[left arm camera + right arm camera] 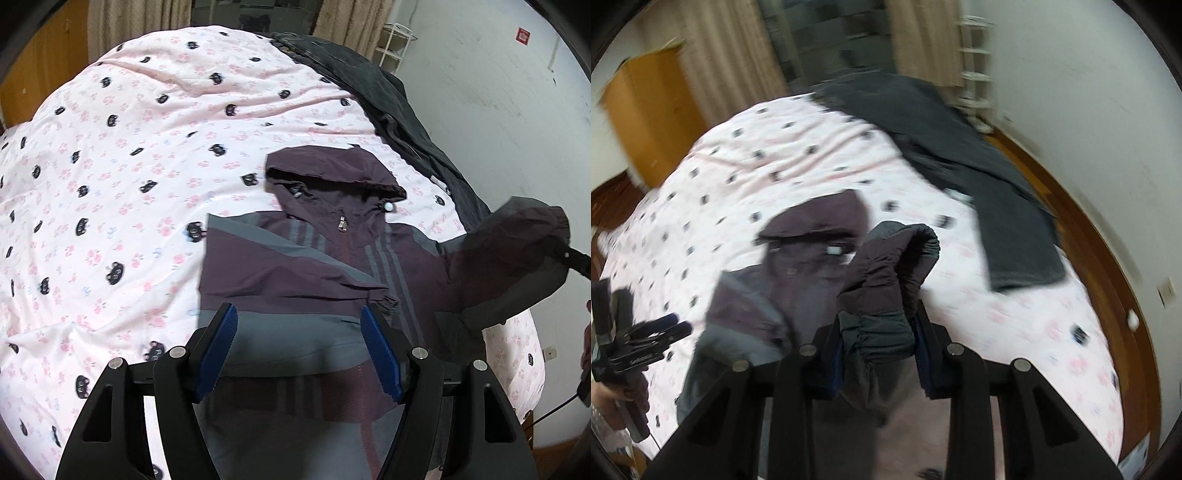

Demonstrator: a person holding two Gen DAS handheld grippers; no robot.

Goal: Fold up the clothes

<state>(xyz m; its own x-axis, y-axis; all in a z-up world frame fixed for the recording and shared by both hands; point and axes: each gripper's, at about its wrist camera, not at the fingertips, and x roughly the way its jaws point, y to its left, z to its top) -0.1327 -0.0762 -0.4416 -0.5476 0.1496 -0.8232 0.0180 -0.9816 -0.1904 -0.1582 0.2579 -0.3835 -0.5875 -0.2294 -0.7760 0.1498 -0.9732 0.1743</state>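
A purple and grey hooded jacket (pixel 314 258) lies front up on the pink patterned bed sheet (pixel 147 147), hood (pixel 332 177) toward the far side. My left gripper (pixel 299 308) hovers open over the jacket's lower half, its blue pads (pixel 221 343) wide apart with nothing pinched. My right gripper (pixel 877 325) is shut on the jacket's right sleeve (pixel 886 273) at the gathered cuff and holds it lifted off the bed. In the left wrist view that raised sleeve (pixel 517 251) hangs at the right. The right wrist view is motion blurred; the left gripper (pixel 665 328) appears at its left edge.
A dark grey garment (pixel 388 96) lies along the bed's far right edge. A white wall (pixel 498 110) and wooden floor (pixel 1071 206) run beside the bed on the right. A wooden cabinet (pixel 653 110), curtains (pixel 731 74) and a white rack (pixel 395 44) stand beyond.
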